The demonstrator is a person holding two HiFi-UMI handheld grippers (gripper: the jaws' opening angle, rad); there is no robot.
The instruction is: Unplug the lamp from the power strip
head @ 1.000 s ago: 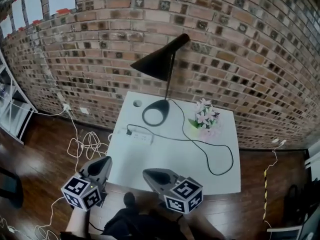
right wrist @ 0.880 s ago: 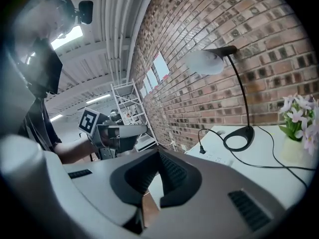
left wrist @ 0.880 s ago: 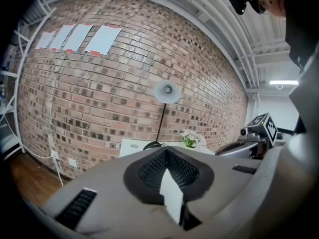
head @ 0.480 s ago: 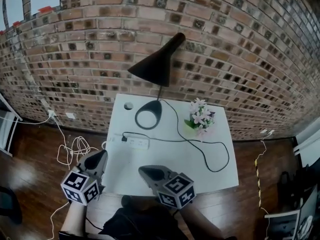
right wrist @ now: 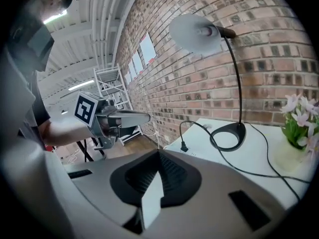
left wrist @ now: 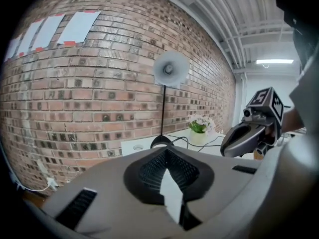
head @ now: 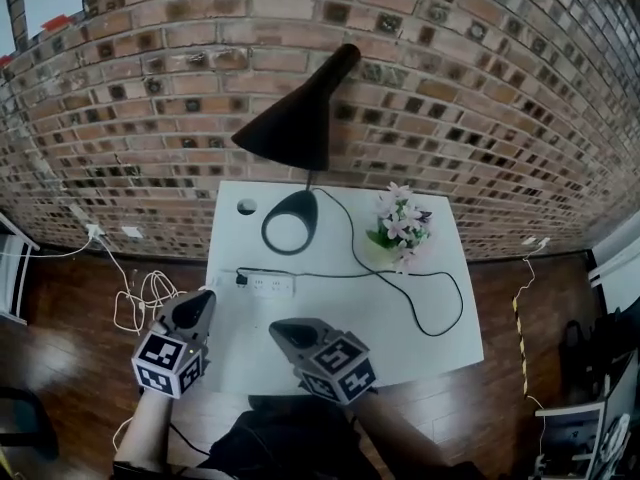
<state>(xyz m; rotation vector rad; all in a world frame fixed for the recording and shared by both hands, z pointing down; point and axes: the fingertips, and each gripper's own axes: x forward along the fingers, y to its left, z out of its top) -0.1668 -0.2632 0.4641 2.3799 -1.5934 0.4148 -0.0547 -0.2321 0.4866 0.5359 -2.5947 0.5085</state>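
Note:
The black lamp (head: 290, 128) stands on its ring base (head: 290, 220) at the back of the white table (head: 400, 343). Its black cable (head: 440, 313) loops right, then runs left to a black plug (head: 241, 278) in the white power strip (head: 270, 286). In the right gripper view the plug (right wrist: 183, 147) stands upright at the table's left edge. My left gripper (head: 200, 303) hangs off the table's near left corner, shut and empty. My right gripper (head: 282, 329) hovers over the near edge, shut and empty, short of the strip. Neither touches anything.
A pot of pink flowers (head: 402, 226) stands at the back right beside the cable. A round hole (head: 246, 206) sits at the table's back left. White cables (head: 140, 298) lie coiled on the wooden floor at the left. A brick wall (head: 480, 118) rises behind the table.
Both grippers have moved forward and down toward the table's near edge, the right one shifting left in the head view. The jaws look the same throughout. The lamp, cable and strip lie as before.

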